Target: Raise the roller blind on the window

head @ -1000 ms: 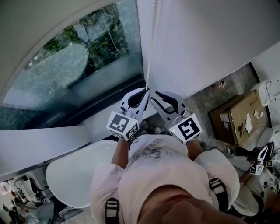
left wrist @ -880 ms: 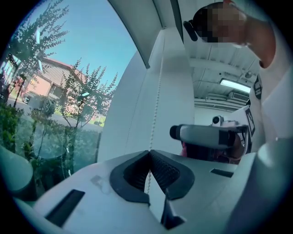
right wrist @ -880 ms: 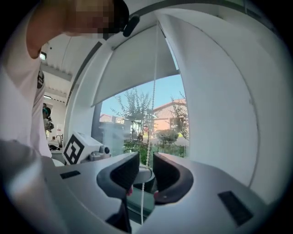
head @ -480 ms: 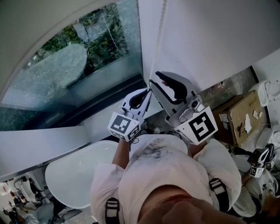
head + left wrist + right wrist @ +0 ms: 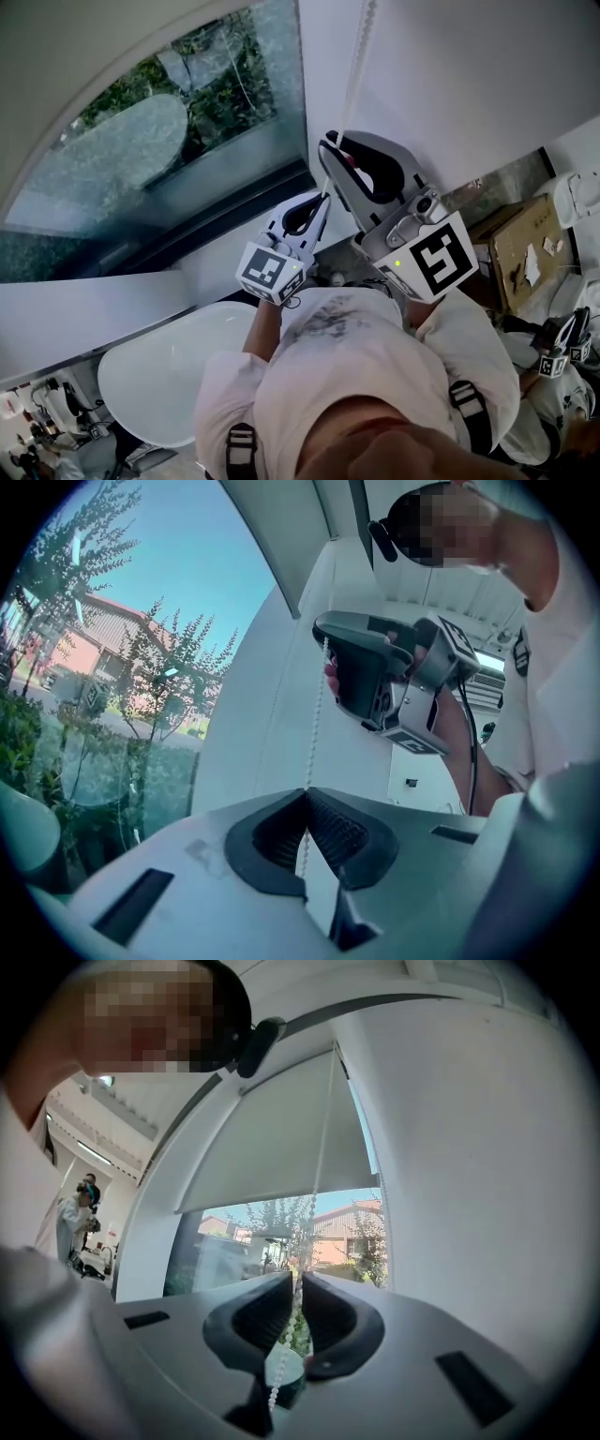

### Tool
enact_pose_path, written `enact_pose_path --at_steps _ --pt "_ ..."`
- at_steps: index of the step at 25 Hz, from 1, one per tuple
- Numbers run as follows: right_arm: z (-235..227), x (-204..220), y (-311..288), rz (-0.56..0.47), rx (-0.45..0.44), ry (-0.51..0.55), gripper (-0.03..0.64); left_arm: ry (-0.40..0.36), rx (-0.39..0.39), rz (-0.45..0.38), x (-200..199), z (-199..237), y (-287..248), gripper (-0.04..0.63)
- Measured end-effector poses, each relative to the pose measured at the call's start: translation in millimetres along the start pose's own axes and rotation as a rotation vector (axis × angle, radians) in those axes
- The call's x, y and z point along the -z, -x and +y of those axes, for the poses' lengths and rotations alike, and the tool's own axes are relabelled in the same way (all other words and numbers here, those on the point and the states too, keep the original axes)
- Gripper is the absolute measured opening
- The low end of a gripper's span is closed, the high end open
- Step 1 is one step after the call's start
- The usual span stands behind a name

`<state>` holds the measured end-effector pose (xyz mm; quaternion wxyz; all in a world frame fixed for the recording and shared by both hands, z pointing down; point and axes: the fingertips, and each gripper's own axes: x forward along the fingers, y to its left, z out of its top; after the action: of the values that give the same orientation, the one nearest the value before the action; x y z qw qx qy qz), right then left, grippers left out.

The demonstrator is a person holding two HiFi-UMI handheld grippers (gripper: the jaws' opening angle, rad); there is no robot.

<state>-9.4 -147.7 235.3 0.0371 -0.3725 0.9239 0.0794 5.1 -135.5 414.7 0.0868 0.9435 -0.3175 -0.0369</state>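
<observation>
White right gripper rose along bead chain.

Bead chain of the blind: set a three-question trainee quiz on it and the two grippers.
1. True or false: the left gripper is shut on the bead chain.
2. In the head view, which gripper is higher along the chain? A) left gripper B) right gripper C) both level
3. Fill in: in the right gripper view, the roller blind covers the ___ part of the window.
Key: 1 true; 2 B; 3 upper.
</observation>
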Motion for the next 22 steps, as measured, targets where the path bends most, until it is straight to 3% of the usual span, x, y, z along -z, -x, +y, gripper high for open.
enact_pose_path --at_steps 5,12,22 --pt "3 -4 5 -0.023 -0.013 -0.112 0.069 -0.005 0.007 -0.007 -2 -1 3 0.009" --pt "9 -1 8 -0.045 0.000 -0.110 0.069 0.021 0.033 -0.014 2 -4 5 0.009" --pt "18 40 7 -0.011 -0.012 -0.114 0.069 0.084 0.012 0.058 44 9 8 0.009"
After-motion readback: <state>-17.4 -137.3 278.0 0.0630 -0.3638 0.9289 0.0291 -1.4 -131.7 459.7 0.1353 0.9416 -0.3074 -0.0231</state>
